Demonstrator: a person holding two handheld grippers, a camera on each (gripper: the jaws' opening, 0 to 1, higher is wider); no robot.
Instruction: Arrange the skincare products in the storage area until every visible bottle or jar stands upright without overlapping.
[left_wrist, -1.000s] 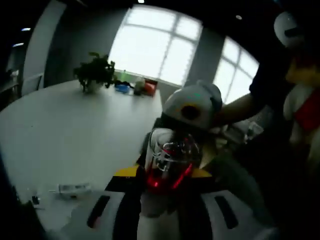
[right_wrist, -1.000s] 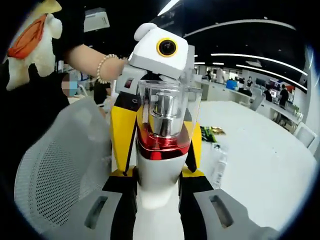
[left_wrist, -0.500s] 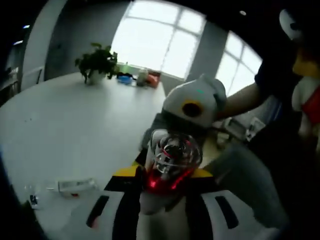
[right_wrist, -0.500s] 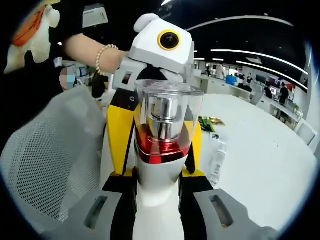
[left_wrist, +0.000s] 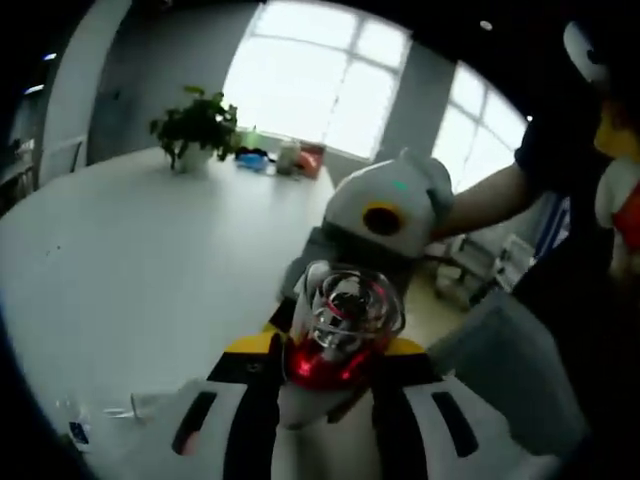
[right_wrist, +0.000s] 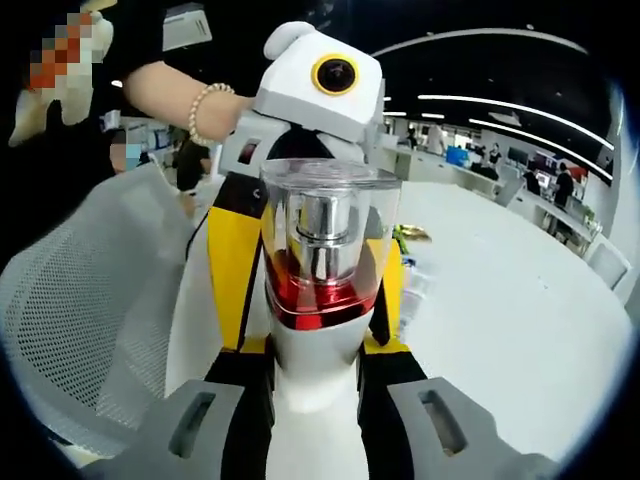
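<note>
White office table under bright windows; both grippers' jaws clamped on one clear-capped bottle.

Your white-and-grey left claw and right claw face each other, both clamped on one red-collared, clear-capped white bottle; your braceleted wrist stays bent.

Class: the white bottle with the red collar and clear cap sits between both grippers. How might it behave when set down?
The white bottle with red collar and clear plastic cap looks rigid and glossy, so probably slippery. Tall and narrow, it may tip. The left gripper and right gripper both clamp it.
</note>
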